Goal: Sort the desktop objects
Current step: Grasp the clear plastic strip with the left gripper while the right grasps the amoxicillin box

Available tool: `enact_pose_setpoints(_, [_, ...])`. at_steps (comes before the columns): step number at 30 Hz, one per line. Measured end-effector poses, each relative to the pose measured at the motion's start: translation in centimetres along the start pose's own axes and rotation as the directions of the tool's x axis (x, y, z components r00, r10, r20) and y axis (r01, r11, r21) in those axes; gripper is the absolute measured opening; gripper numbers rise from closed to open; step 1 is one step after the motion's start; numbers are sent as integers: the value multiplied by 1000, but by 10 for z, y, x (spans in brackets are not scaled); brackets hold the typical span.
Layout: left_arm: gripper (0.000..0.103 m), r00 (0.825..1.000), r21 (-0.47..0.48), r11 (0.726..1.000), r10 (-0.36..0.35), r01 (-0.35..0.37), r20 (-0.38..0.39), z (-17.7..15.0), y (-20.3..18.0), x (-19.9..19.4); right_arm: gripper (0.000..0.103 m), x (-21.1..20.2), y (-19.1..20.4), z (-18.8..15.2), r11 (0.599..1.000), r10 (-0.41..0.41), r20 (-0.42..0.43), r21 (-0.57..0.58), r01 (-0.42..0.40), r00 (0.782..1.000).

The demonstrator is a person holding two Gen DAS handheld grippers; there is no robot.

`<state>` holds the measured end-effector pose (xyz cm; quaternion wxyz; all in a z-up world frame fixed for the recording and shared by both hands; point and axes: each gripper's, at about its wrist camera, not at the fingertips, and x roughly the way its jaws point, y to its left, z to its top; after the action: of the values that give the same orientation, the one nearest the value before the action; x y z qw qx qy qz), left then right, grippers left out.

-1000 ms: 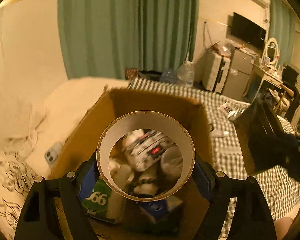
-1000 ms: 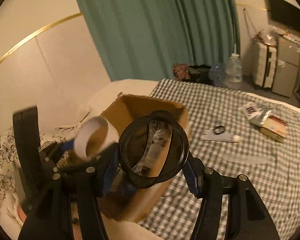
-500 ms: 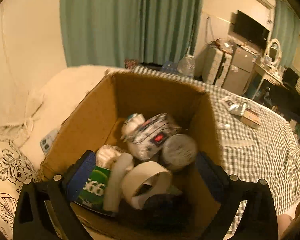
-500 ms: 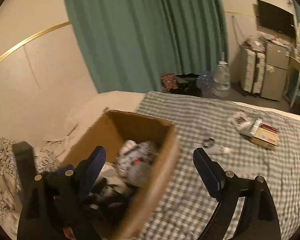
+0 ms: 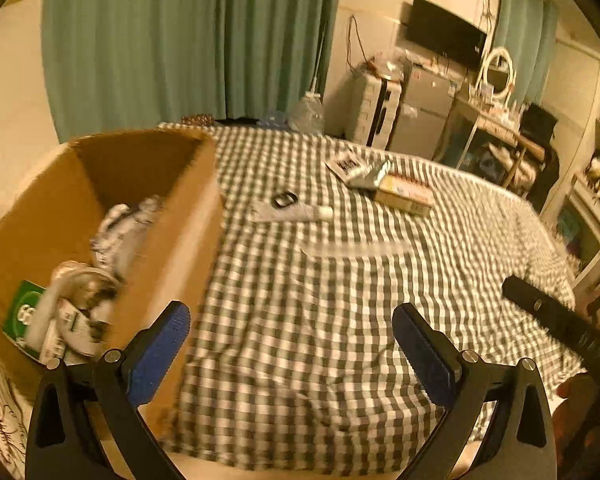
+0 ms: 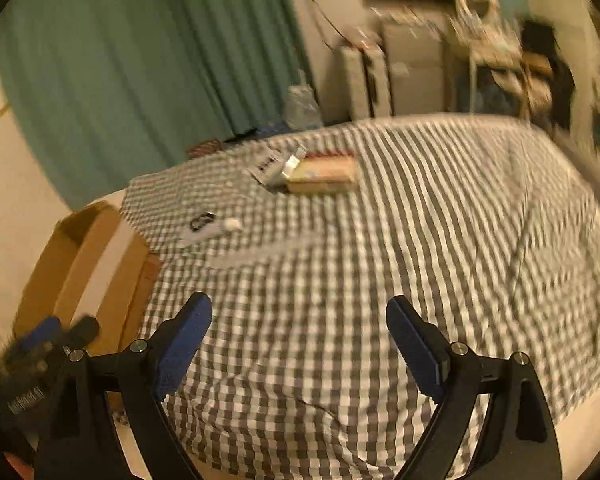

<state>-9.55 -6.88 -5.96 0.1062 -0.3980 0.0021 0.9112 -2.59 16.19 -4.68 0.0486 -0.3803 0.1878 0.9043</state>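
Both grippers hang over the checked bed cover (image 5: 300, 360). My left gripper (image 5: 288, 322) is open with nothing between its blue pads, and the cardboard box (image 5: 180, 240) stands just to its left. Inside the box lie several items, among them a white tape roll (image 5: 80, 284) and a green packet (image 5: 20, 312). My right gripper (image 6: 300, 314) is open and empty too, with the box (image 6: 100, 264) further off to its left. Ahead on the cover lie a white tube (image 5: 296, 213) with a black ring (image 5: 284, 200) on it, a clear flat strip (image 5: 356, 249), a flat carton (image 5: 404, 196) and foil packets (image 5: 352, 166).
The right gripper's black body (image 5: 556, 320) shows at the left wrist view's right edge. The left gripper (image 6: 48, 340) shows blurred at the right wrist view's lower left. Green curtains, a water bottle (image 5: 308, 110), suitcases and a cluttered desk stand beyond the bed.
The left gripper let go of a white tape roll and the right of a black one, both into the box. Both then swung right, away from the box, over the checked cover.
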Motion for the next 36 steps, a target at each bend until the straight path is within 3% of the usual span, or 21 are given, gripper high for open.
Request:
enact_pose_setpoints(3, [103,999,26,1000,9,-8,-40,0,-18,25,89,8,-14,10,999,-36,47,28,35,998])
enact_pose_setpoints(11, [103,994,141,989,-29,44,-101,5,-54,102,89,44,-38,23,999,-42,-10,25,42,999])
enact_pose_setpoints(15, [103,992,253,964,-47,76,-120,18,-70,149,89,54,-60,24,996,-19,-33,91,22,999])
enact_pose_setpoints(19, [103,984,319,933,-135,166,-117,34,-81,187,89,54,-73,28,990,19,-23,141,-15,1000])
enact_pose_setpoints(22, [103,963,378,889,-203,258,-178,42,-85,210,89,60,-76,30,990,12,-33,139,-7,999])
enact_pose_setpoints(23, [103,948,407,866,-204,291,-244,44,-86,222,89,64,-77,30,990,13,-48,142,-6,999])
enact_pose_setpoints(25, [103,941,454,837,-192,306,-280,45,-86,236,89,71,-76,30,990,21,-61,140,-12,998])
enact_pose_setpoints(26, [103,928,459,820,-217,341,-302,47,-84,239,89,76,-74,30,991,15,-68,131,-6,998])
enact_pose_setpoints(30, [102,898,446,806,-224,389,-378,54,-83,244,89,83,-66,29,996,-21,-94,81,28,995])
enact_pose_setpoints(33, [85,890,461,788,-233,408,-391,53,-84,236,89,83,-61,27,998,-24,-103,62,31,994])
enact_pose_setpoints(35, [53,884,450,786,-250,423,-395,51,-82,227,89,81,-58,27,998,-28,-97,56,34,995])
enact_pose_setpoints(36, [46,878,438,786,-263,436,-400,49,-80,223,89,79,-57,27,998,-28,-94,55,33,995])
